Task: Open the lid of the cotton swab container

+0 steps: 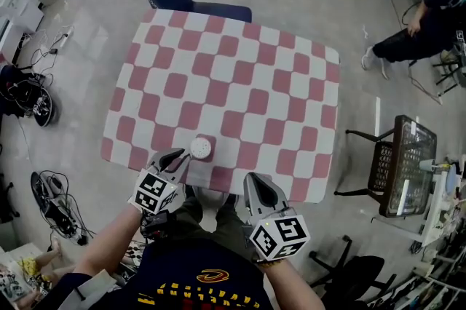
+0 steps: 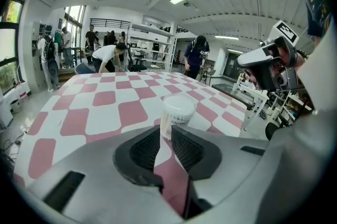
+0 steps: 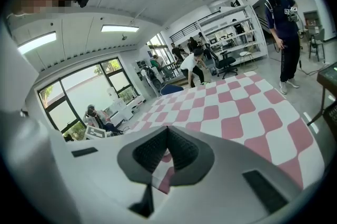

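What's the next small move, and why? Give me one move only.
Probably open the left gripper wider and ease it forward around the cotton swab container. The container stands upright on the table with its lid on, just beyond that gripper's tips, and the jaws show only a narrow gap, too slim to take it. The right gripper is shut and empty, off to the side.

A pink-and-white checkered table [image 1: 240, 76] carries 1 cotton swab container [image 1: 201, 148] near its front edge.
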Demonstrator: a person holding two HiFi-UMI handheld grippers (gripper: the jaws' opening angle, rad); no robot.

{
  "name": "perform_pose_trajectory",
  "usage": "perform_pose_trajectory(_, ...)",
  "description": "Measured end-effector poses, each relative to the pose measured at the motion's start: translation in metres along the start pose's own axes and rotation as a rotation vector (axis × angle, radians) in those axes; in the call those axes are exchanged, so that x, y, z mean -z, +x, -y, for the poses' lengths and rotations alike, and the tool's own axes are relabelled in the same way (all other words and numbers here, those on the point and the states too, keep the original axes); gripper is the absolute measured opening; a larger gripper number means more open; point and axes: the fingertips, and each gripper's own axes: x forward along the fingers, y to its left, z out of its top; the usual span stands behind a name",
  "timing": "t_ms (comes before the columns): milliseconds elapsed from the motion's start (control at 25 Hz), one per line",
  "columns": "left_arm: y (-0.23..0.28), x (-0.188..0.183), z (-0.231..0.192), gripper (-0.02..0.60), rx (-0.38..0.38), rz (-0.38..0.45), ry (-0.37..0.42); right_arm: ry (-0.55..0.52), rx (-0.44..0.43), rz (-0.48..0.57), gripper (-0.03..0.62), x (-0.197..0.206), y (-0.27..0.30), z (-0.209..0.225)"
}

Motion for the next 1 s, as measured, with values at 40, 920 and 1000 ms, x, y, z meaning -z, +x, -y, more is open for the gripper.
perform_pose_trajectory(40,0.002,0.002,0.001,0.052,0.009,-0.005,0.005,0.003,0.003,-0.001,0.011,0.002,0.000,0.000)
perform_pose_trajectory(920,0.052,0.002,0.018,0.253,0.029,-0.050,0.157,0.049,0.061,0.036,0.012,0.010,-0.013,0.006)
perform_pose_trajectory(1000,0.055,0.001,0.019,0.253,0.023,-0.055,0.165,0.044,0.071,0.041,0.011,0.008,-0.017,0.009)
